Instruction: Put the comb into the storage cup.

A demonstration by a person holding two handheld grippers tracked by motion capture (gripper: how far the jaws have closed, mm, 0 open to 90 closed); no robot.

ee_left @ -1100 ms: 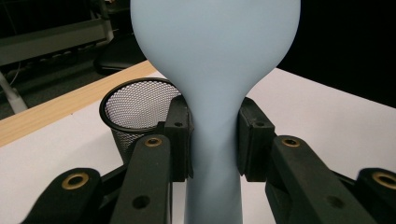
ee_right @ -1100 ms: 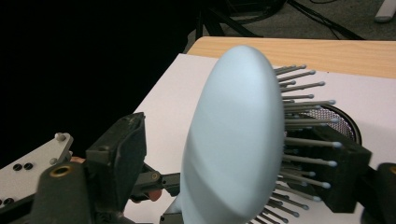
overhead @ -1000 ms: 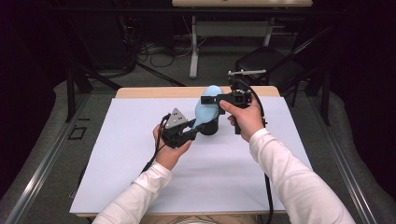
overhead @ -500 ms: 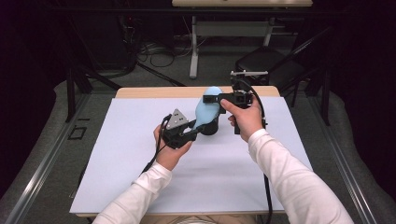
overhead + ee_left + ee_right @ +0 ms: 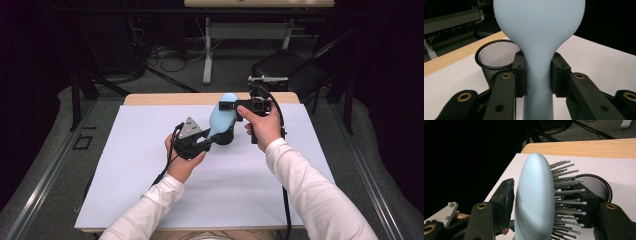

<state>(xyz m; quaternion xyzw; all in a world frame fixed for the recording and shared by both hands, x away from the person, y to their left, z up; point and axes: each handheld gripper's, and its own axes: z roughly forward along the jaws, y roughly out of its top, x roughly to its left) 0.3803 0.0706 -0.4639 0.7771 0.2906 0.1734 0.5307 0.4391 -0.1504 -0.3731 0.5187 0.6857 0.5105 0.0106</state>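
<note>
A light blue hairbrush [image 5: 221, 114] is held above the white table, over a black mesh cup [image 5: 226, 136]. My left gripper [image 5: 212, 141] is shut on its handle; in the left gripper view both pads press the narrow neck of the brush [image 5: 539, 30], with the cup [image 5: 496, 53] behind. My right gripper [image 5: 228, 106] comes in from the right at the brush head. Its jaws have just been closing on the head [image 5: 534, 195]: one pad lies against the smooth back and the other meets the bristle tips. The cup [image 5: 596, 185] stands just beyond.
A white sheet [image 5: 150, 190] covers most of the wooden table [image 5: 165, 98]. A black chair [image 5: 290, 70] and a table base with cables stand on the floor beyond the far edge. Cables trail from both grippers toward the person.
The right gripper's jaws have narrowed around the brush head. Both hands and the brush have stayed in place.
</note>
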